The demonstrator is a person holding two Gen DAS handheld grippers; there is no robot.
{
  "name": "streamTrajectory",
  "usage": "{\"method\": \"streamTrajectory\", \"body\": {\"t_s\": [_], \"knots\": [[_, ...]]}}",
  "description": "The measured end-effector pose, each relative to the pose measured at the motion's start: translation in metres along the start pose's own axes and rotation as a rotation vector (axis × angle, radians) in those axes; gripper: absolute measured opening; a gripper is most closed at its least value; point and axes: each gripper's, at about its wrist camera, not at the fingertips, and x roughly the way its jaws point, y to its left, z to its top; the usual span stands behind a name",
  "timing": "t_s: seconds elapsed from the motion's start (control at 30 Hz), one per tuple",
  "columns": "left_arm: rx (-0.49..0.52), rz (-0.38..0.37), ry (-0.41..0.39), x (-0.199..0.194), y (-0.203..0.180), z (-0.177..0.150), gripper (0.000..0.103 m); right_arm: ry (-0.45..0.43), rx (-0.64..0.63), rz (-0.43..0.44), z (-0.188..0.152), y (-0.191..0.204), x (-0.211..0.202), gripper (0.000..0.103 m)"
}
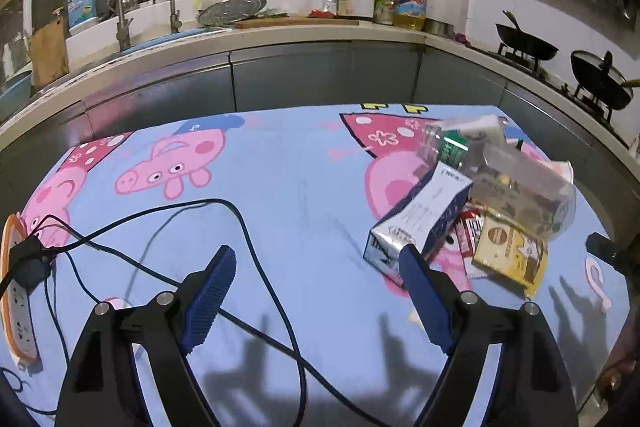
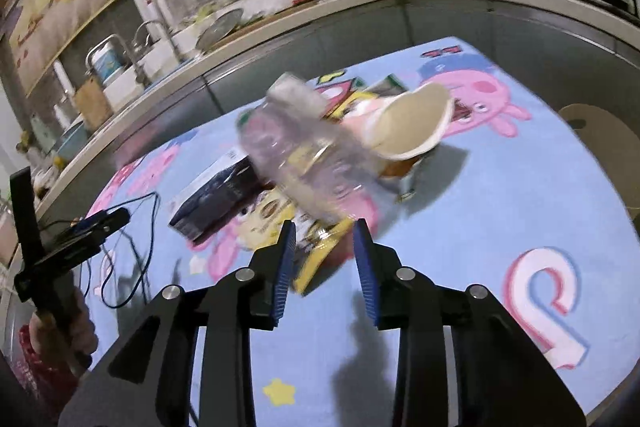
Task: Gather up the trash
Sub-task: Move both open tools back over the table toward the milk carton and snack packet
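The left tongs (image 1: 316, 267) hovered low over the bench (image 1: 288, 187) with blades wide apart and empty, a carton (image 1: 420, 219) just past the right blade. The right tongs (image 2: 325, 241) pointed at the trash pile, blades apart around nothing. The bottle (image 2: 304, 155) was blurred, partly hiding a cup (image 2: 412, 123) and wrappers (image 2: 316, 251).

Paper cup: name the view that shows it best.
Right wrist view: the paper cup lies on its side, open mouth toward the camera. Left wrist view shows only a sliver of its rim behind the clear plastic bottle.
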Motion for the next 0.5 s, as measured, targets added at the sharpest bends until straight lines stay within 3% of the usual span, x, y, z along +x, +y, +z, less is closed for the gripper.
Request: {"method": "streamTrajectory", "body": {"t_s": [0.17,0.5], "knots": [[0.016,-0.025,0.030,0.008,-0.003,-0.010,0.083,0.042,-0.003,0.004,-0.009,0.013,0.014,0.031],[0.038,0.004,0.057,0.017,-0.006,-0.018,0.083,0.074,0.048,0.031,-0.012,0.012,0.024,0.031]]}}
